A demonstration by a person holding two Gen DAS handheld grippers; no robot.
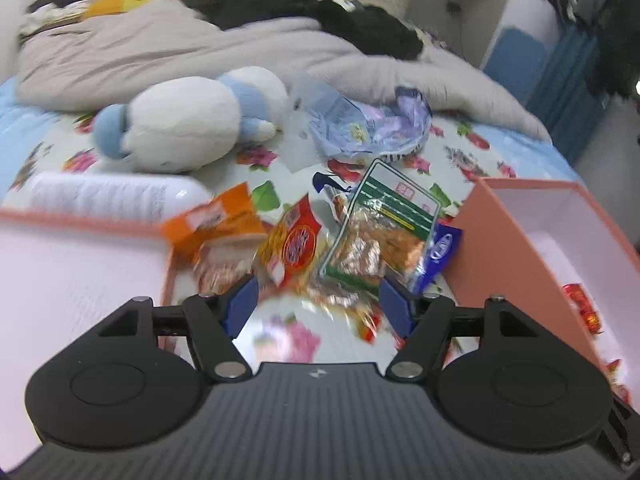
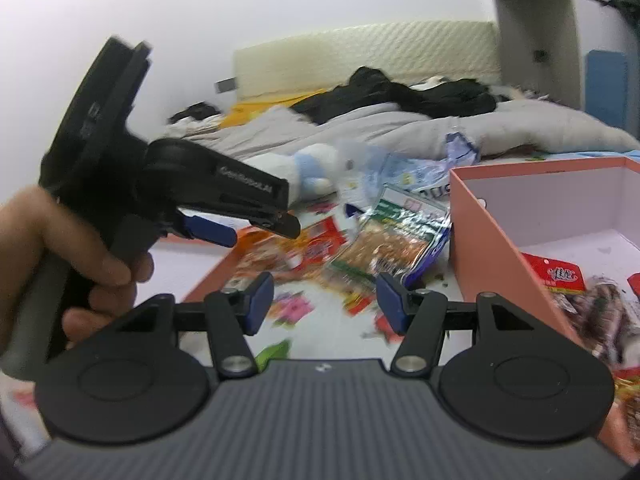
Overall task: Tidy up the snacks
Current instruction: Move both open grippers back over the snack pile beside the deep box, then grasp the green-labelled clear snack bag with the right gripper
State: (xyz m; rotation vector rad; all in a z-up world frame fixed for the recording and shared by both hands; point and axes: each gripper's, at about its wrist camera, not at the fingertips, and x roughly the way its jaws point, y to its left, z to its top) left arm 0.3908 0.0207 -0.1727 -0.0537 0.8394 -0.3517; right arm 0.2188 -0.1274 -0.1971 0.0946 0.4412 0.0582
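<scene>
We held both grippers over a bed with a flowered sheet [image 1: 52,120], each with its jaws apart and nothing between them. The left gripper [image 1: 316,304] pointed down at a heap of snacks [image 1: 340,240] that lay on the sheet between two pink boxes. In that heap we saw a clear bag with a green label [image 1: 384,220], a red packet [image 1: 296,244] beside it, an orange packet [image 1: 216,224] at the rim of the left box [image 1: 80,264], and a blue packet [image 1: 440,252] against the wall of the right box [image 1: 492,248]. The right box already held some red packets [image 2: 560,276] and a dark one [image 2: 612,308]. The right gripper [image 2: 324,300] hung near the same heap, and from it we saw the left gripper held in a hand [image 2: 60,252]. Behind the heap lay a crumpled pale bag [image 1: 360,128], a white and blue plush toy [image 1: 188,120] and a grey quilt [image 1: 200,48]. Motion blurred much of the near snacks.
</scene>
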